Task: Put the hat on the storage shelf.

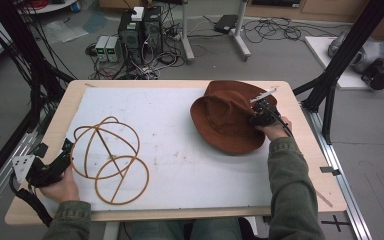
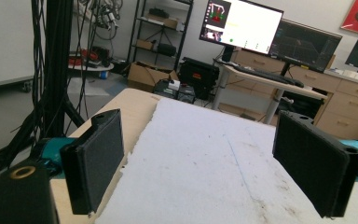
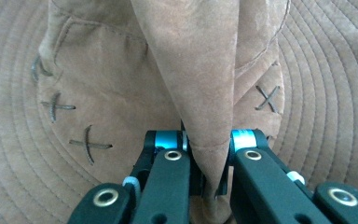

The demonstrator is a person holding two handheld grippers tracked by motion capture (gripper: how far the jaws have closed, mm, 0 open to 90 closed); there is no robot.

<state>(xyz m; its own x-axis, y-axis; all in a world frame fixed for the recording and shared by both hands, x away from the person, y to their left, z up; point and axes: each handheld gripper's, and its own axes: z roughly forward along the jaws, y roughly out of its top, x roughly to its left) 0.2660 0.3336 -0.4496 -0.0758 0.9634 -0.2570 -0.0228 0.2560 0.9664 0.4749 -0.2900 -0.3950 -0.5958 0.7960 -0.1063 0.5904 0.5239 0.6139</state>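
The brown hat (image 1: pixel 225 119) lies on the white sheet (image 1: pixel 180 150) that covers the wooden table (image 1: pixel 300 150), at the far right of it, brim spread flat and crown bunched upward; the right claw (image 1: pixel 261 111) sits on its right side, held by the person's right hand (image 1: pixel 274 131), whose green sleeve (image 1: pixel 292 190) runs in from the near edge; in the right gripper view the right claw (image 3: pixel 208 154) is clamped on a raised fold of the hat (image 3: pixel 200 70), the suede pinched tight between the two black jaws; dark cross stitches show on the crown to either side of the fold, and rings of stitching run round the brim; no brand or label can be read on the hat.

At the near left of the table a wire frame (image 1: pixel 111 159) of tan hoops, shaped like a dome on a ring, rests on the sheet, well apart from the hat; the left claw (image 1: pixel 66 150) lies just to the left of it in the person's left hand (image 1: pixel 60 187); in the left gripper view the left claw (image 2: pixel 209 163) stands wide apart, nothing between its pads, above the sheet (image 2: pixel 205 158); far off in that view a lit monitor (image 2: pixel 242 25) stands on a desk (image 2: pixel 270 81), its writing too small to read.
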